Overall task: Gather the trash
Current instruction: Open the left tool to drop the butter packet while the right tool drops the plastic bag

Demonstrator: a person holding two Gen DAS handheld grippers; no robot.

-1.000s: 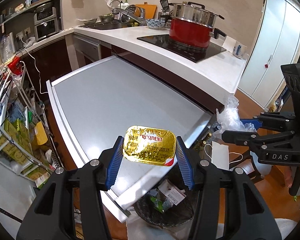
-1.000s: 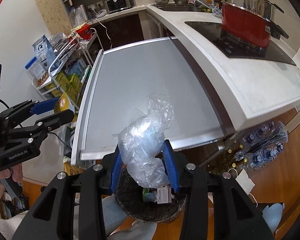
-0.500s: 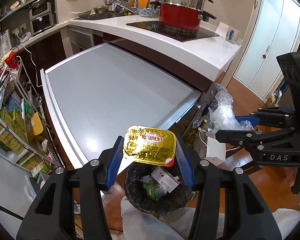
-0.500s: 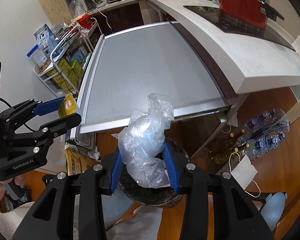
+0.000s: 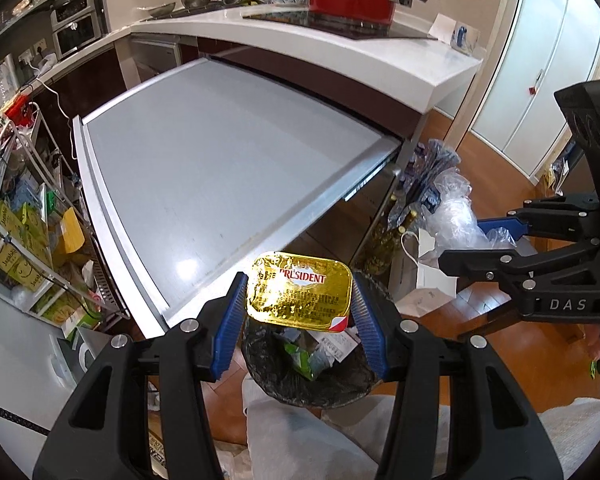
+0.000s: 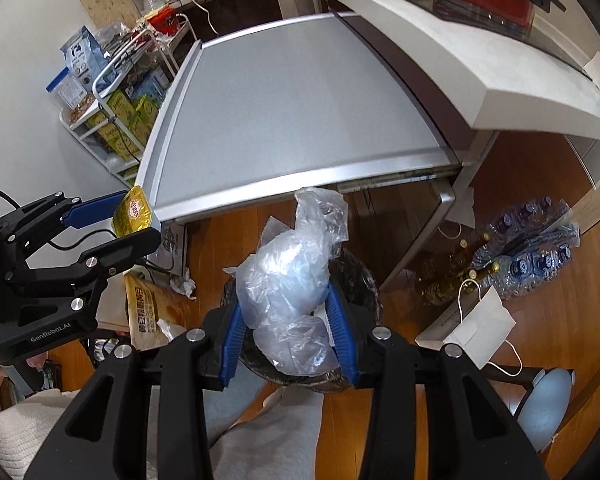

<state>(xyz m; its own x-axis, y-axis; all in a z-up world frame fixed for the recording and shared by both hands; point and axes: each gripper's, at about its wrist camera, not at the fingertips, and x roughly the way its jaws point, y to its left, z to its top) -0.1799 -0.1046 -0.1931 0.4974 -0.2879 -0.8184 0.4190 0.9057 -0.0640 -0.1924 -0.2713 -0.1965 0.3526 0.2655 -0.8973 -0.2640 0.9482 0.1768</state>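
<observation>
Left tool [image 5: 300, 300]: blue pads clamped on a gold foil butter lid [image 5: 299, 294], held flat just above the bin.
Right tool [image 6: 286, 320]: closed tight on a crumpled clear plastic bag [image 6: 288, 280], also over the bin.
Trash bin [image 5: 312, 376]: black-lined, on the wooden floor beneath both tools, with wrappers inside.
Tabletop [image 5: 220, 172]: grey pull-out surface just behind the bin.
Red pot [image 5: 350, 0]: on the far hob.

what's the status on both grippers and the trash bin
Left gripper shut on gold foil butter lid. Right gripper shut on crumpled clear plastic bag. Both above black-lined trash bin. Nothing in the way.
</observation>
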